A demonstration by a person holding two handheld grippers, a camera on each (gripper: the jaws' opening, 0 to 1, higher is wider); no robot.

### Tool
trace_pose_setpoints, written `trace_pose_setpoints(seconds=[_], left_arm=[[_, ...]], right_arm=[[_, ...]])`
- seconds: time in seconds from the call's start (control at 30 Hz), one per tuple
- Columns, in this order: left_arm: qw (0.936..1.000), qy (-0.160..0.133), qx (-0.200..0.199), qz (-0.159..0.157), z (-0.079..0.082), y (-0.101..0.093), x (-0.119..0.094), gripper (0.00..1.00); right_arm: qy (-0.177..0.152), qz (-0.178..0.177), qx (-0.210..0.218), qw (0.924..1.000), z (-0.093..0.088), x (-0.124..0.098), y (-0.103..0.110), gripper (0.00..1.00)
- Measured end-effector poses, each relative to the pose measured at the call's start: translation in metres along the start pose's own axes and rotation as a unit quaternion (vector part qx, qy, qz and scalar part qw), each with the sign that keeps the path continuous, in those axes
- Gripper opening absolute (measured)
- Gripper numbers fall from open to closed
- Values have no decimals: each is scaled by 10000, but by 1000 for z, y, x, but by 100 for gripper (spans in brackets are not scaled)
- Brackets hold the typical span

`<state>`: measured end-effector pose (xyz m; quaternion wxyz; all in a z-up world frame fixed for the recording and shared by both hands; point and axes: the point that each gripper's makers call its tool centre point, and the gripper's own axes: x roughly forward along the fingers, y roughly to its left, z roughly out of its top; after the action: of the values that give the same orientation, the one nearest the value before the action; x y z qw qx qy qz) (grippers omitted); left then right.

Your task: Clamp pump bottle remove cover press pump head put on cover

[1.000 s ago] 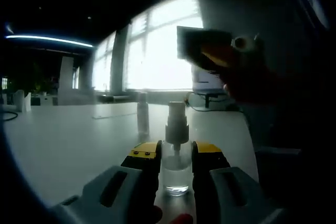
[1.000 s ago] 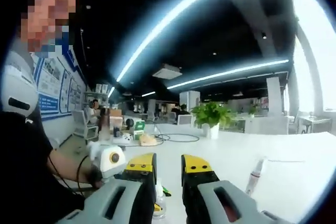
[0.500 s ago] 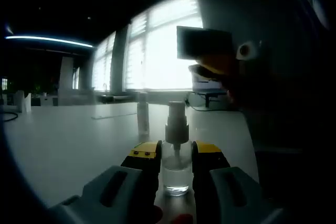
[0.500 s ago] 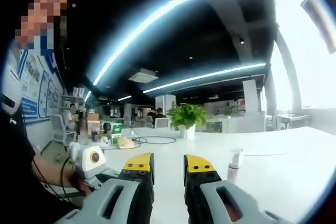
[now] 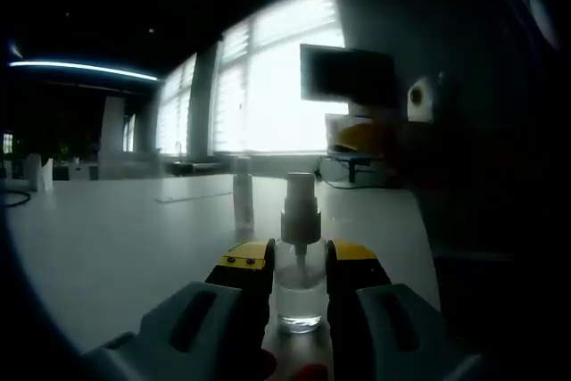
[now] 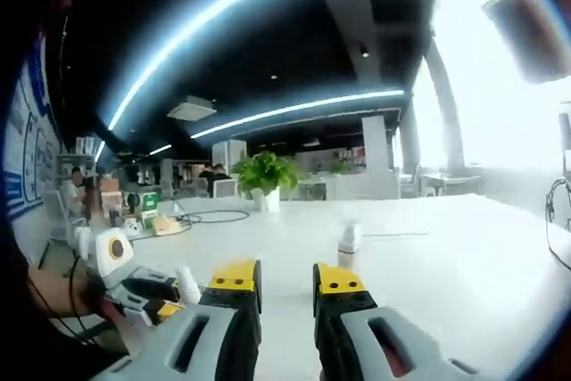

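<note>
In the left gripper view, the left gripper (image 5: pixel 299 260) is clenching a clear pump bottle (image 5: pixel 299 287) at lower centre, its yellow-tipped jaws pressing both sides while the bottle is standing upright on the white desk (image 5: pixel 116 238). The bare pump head (image 5: pixel 301 207) is rising above the jaws. The cover (image 5: pixel 242 195) is standing upright farther back, just left of the bottle. In the right gripper view, the right gripper (image 6: pixel 285 285) is hovering released at bottom centre, jaws parted around nothing.
</note>
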<state>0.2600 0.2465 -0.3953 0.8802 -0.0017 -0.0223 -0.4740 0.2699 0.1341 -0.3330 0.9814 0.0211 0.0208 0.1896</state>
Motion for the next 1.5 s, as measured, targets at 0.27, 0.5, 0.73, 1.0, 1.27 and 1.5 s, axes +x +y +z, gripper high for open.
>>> trace_pose_setpoints(seconds=[0.27,0.5,0.73,1.0,1.27,1.5], left_arm=[[10000,2,1,8,0,0,0,15],[10000,2,1,6,0,0,0,15],[10000,3,10,15,0,1,0,15],[10000,3,17,16,-1,2,0,15],[10000,3,19,17,-1,2,0,15],[10000,3,19,17,-1,2,0,15]], right_arm=[[642,-47,-162,9978,-30,3,-3,15],[1031,-234,-237,9941,-47,-1,-18,14],[1287,-183,-317,9910,-58,-3,-20,15],[1595,-76,-466,9861,-76,-4,-17,17],[1752,-137,-446,9834,-85,-6,-22,16],[1862,-109,-472,9813,-90,-8,-22,15]])
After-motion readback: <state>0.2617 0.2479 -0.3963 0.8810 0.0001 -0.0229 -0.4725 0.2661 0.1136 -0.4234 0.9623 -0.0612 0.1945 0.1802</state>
